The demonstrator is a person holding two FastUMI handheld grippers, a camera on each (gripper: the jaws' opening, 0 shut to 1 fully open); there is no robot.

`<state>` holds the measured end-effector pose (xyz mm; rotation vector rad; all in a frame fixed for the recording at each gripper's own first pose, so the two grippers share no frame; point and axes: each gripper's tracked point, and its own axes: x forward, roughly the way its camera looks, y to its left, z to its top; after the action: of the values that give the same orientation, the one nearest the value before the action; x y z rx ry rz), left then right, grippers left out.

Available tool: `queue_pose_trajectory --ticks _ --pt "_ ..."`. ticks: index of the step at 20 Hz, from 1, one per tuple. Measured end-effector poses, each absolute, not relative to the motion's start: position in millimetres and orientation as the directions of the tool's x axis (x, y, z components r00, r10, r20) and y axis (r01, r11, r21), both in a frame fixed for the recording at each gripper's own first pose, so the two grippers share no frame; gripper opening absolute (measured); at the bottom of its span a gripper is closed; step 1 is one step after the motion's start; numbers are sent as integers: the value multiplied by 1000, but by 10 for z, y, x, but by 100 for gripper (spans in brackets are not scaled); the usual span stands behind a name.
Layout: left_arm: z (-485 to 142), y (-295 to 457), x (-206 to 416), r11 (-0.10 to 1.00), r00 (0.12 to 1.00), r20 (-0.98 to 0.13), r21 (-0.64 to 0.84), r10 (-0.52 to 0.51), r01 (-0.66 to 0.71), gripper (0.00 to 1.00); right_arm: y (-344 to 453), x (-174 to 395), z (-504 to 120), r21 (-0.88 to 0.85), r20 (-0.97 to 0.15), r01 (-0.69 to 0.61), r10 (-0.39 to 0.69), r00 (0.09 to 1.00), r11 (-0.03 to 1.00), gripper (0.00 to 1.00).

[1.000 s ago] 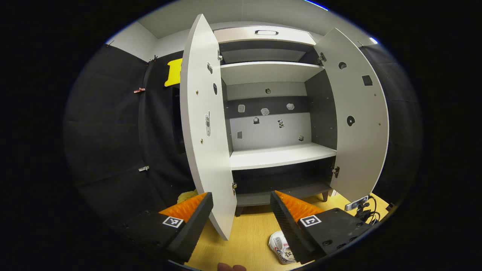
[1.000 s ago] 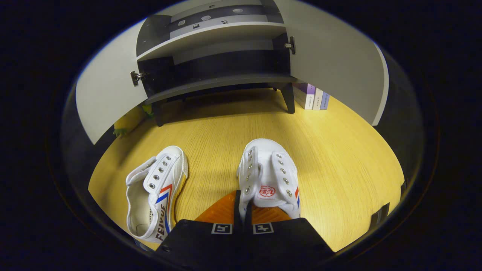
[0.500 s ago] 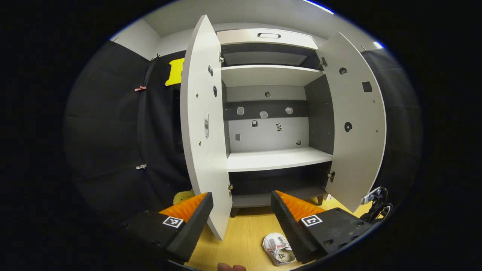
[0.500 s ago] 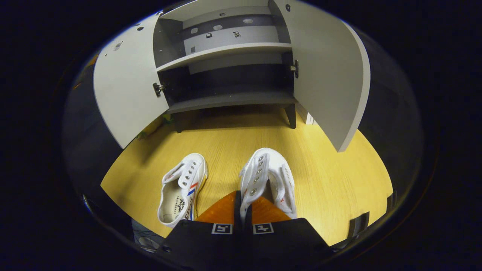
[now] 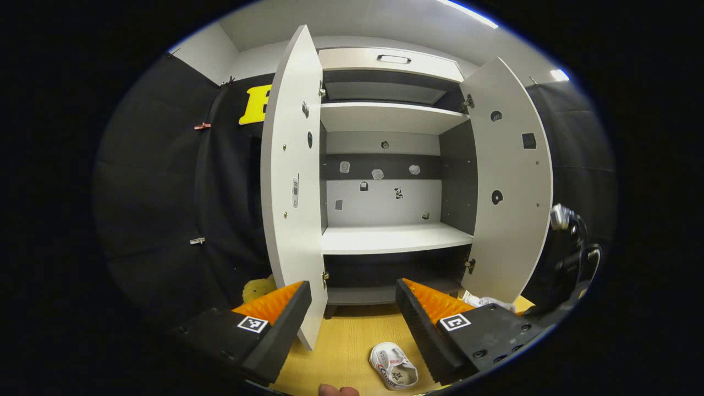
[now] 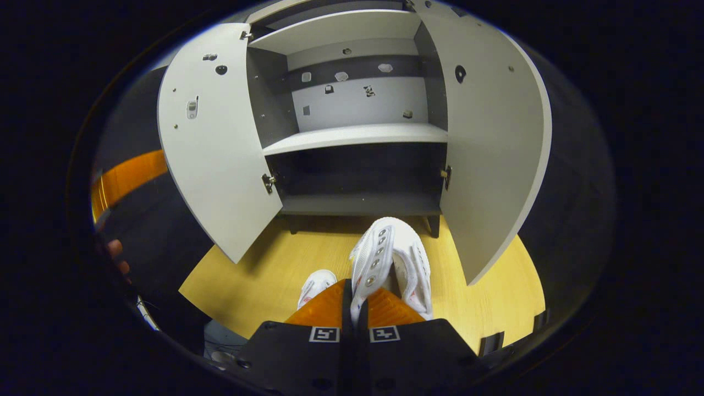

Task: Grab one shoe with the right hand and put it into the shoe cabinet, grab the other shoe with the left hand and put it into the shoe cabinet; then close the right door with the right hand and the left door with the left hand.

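right gripper (image 6: 355,300) is clenched tight on the side wall of one white shoe (image 6: 393,264), fingers pressed together with the fabric pinched between them, the shoe lifted above the wooden floor (image 6: 495,297) and pointing at the shoe cabinet (image 6: 357,135), both doors swung wide. left gripper (image 5: 352,305) hangs with jaws spread wide, gripping nothing. the other shoe (image 5: 393,373) lies on the floor below it, in front of the cabinet.
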<state>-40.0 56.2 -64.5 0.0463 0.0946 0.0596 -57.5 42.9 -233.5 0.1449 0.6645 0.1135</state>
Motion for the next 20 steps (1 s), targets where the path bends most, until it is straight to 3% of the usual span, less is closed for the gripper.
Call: queue_pose_trajectory --ticks 9,20 --pt "-560 507 -440 999 997 -64 19 31 -30 97 582 469 -1251 131 -512 -87 142 847 988 5" --pt "-662 524 -342 1000 996 -89 -19 6 -8 97 333 2428 -1137 -51 -520 -61 26 854 997 5"
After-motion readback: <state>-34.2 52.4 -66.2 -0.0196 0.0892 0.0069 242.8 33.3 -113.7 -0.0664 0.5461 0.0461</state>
